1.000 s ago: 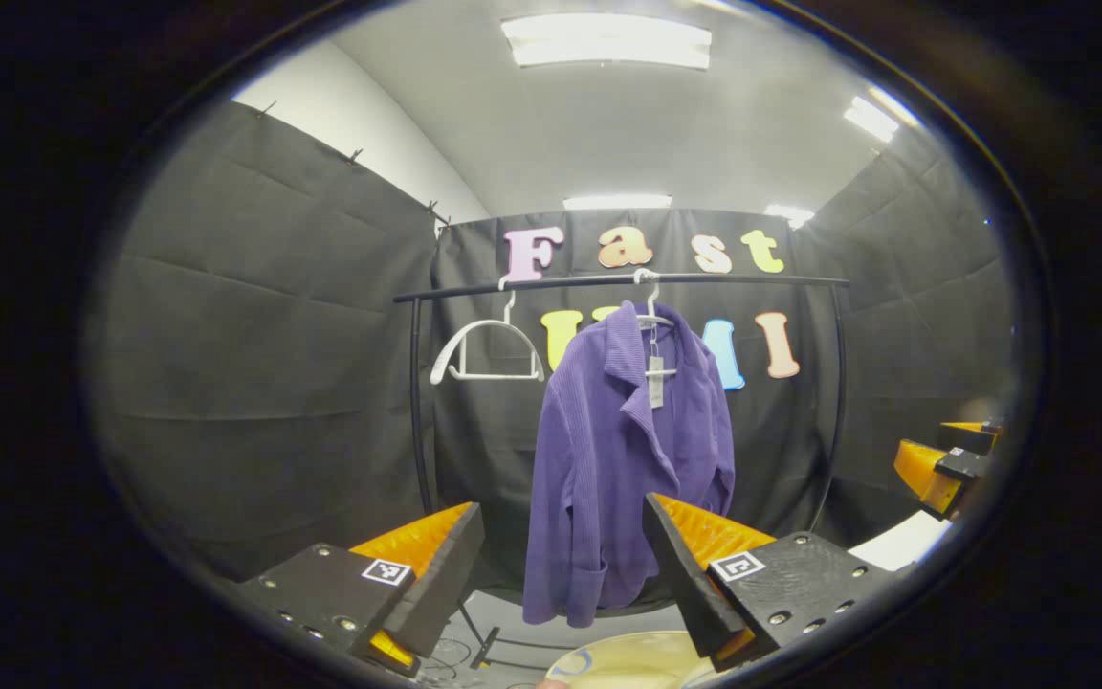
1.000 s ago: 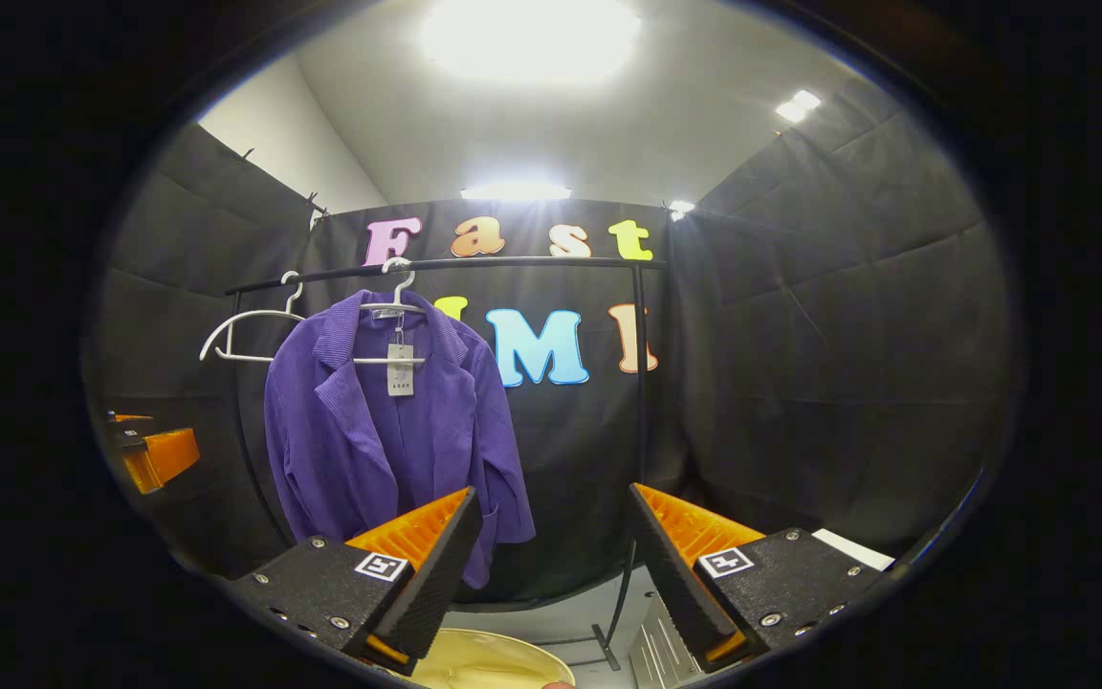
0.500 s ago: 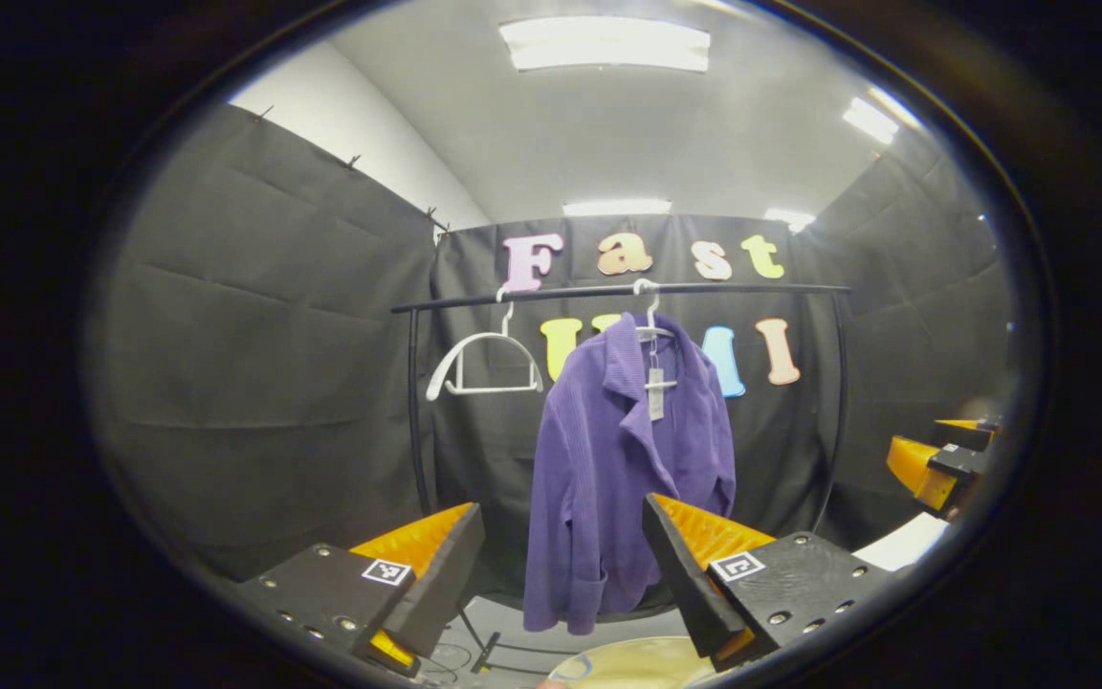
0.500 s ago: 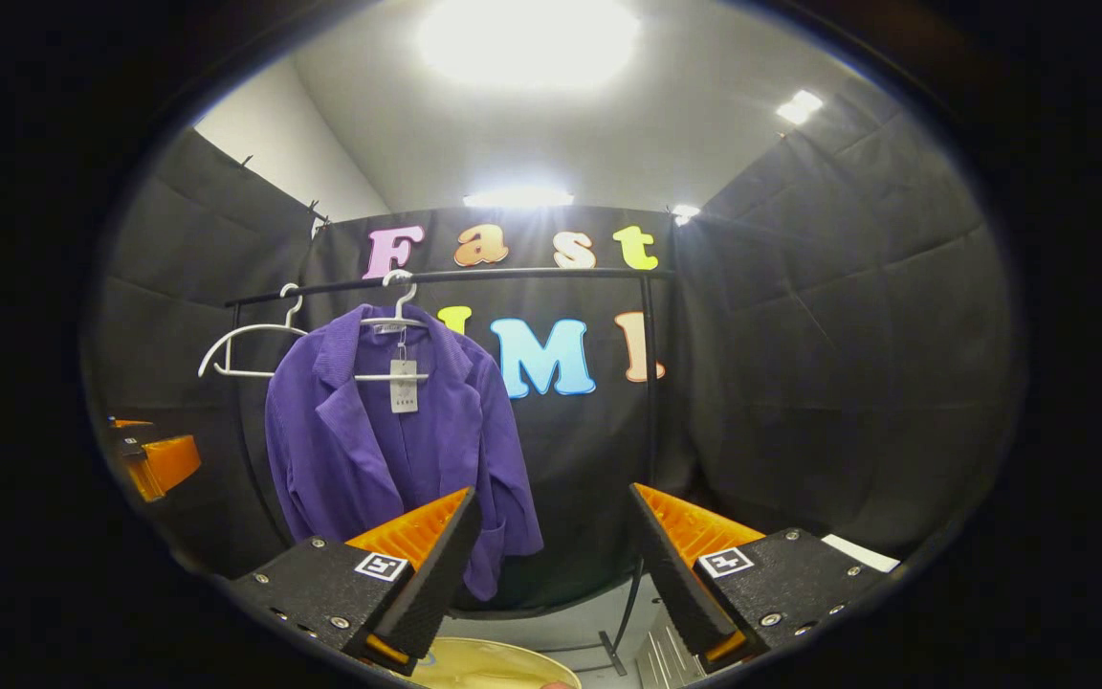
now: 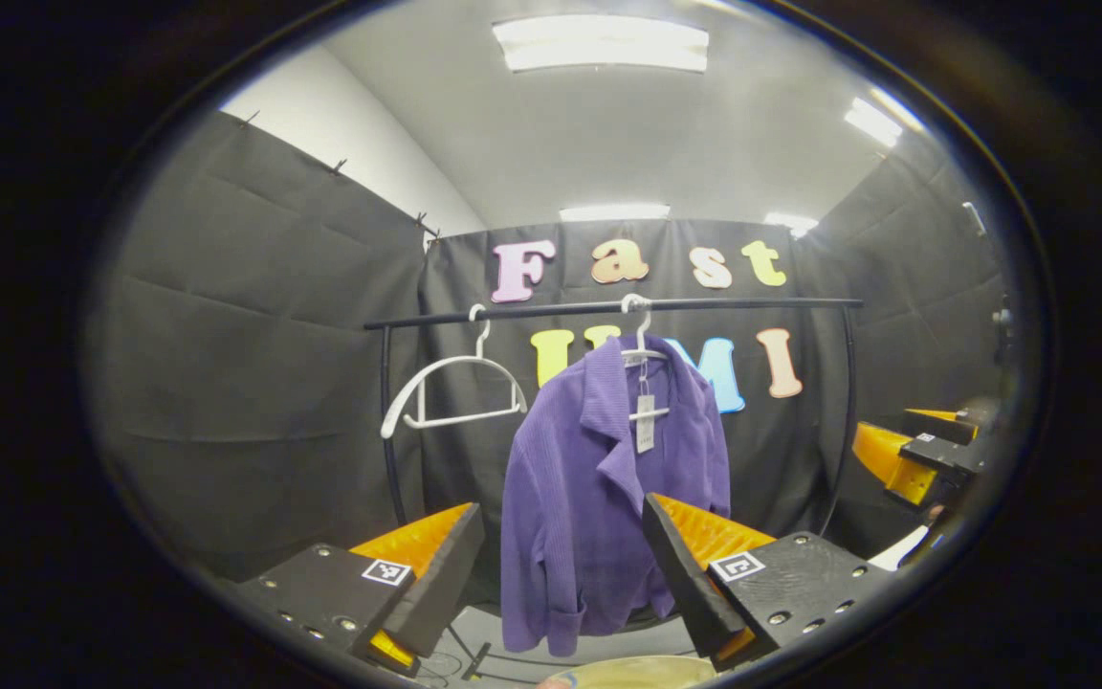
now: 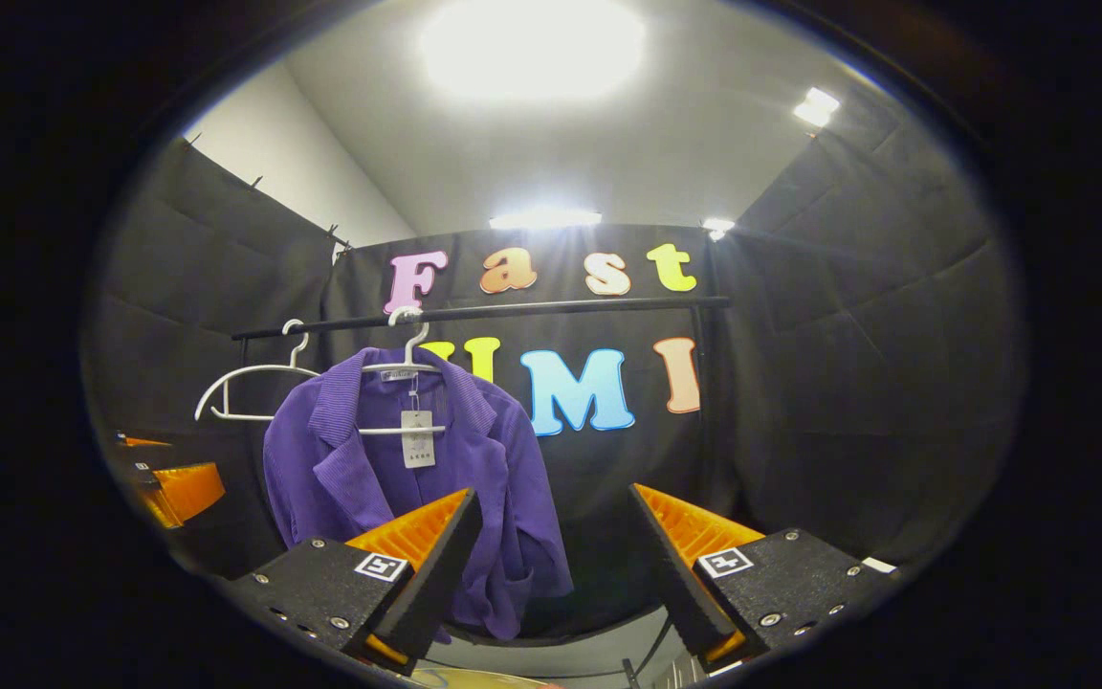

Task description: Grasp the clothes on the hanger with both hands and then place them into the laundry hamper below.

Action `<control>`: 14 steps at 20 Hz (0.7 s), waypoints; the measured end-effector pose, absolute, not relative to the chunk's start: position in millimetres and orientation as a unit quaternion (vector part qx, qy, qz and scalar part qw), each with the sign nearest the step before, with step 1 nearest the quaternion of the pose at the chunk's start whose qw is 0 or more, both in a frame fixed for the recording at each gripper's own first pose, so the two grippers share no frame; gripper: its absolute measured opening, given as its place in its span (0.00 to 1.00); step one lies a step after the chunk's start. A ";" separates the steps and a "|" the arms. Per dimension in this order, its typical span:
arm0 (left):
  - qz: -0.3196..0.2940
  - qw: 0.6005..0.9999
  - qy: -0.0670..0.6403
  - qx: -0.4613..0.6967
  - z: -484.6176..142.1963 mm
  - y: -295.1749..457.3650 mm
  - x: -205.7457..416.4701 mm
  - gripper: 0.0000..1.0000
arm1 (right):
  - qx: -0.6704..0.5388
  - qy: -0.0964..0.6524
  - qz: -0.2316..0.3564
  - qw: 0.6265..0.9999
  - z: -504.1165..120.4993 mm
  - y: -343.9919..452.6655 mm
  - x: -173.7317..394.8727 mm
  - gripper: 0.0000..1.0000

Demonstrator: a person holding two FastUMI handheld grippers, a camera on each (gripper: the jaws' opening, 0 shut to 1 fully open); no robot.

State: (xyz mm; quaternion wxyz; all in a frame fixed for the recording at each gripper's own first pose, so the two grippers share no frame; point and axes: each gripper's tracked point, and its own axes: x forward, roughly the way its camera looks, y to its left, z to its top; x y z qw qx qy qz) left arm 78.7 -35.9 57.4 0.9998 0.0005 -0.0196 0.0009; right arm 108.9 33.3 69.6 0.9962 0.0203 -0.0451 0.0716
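Booth walled w/ black cloth point(image 5: 254, 364) on three sides; pale ceiling w/ lit light panels point(image 5: 601, 42) overhead, a strip of white wall seen above the cloth at left. A black garment rail point(image 5: 608, 308) is spanned across the back wall on two uprights. Two white hangers are hooked on it: an empty hanger point(image 5: 451, 388) toward the left end, and just beside it the hanger point(image 5: 642, 349) carrying the purple jacket point(image 5: 599, 498). Jacket is hung open at the front, a paper tag point(image 5: 644, 435) dangling at the collar, one sleeve draped low.

Left gripper point(image 5: 565, 565) is held level, pointed at the rail approx. head-on, well short of the jacket; jaws spread wide, nothing between them, jacket framed in the gap. Right gripper point(image 6: 556, 555) is likewise held level and back from the rail, aimed more toward the rail's right half; jaws spread wide, nothing gripped, jacket seen past its left finger. Each gripper is glimpsed at the edge of the other's view.

Below, a cream rim of the laundry hamper point(image 5: 637, 672) is seen at the bottom edge of the left gripper view, under the jacket. Grey floor point(image 5: 484, 636) and the rail's base are partly seen beneath.
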 end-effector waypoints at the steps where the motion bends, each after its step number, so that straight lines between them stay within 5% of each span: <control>1: 0.003 1.000 -0.021 0.000 61.6 -38.9 86.5 0.96 | 0.022 -0.043 0.081 0.996 70.5 37.3 117.3 0.93; 14: 0.045 0.999 -0.024 -0.003 75.1 -76.5 179.2 1.00 | 0.047 -0.063 0.161 0.984 95.8 83.1 223.2 0.93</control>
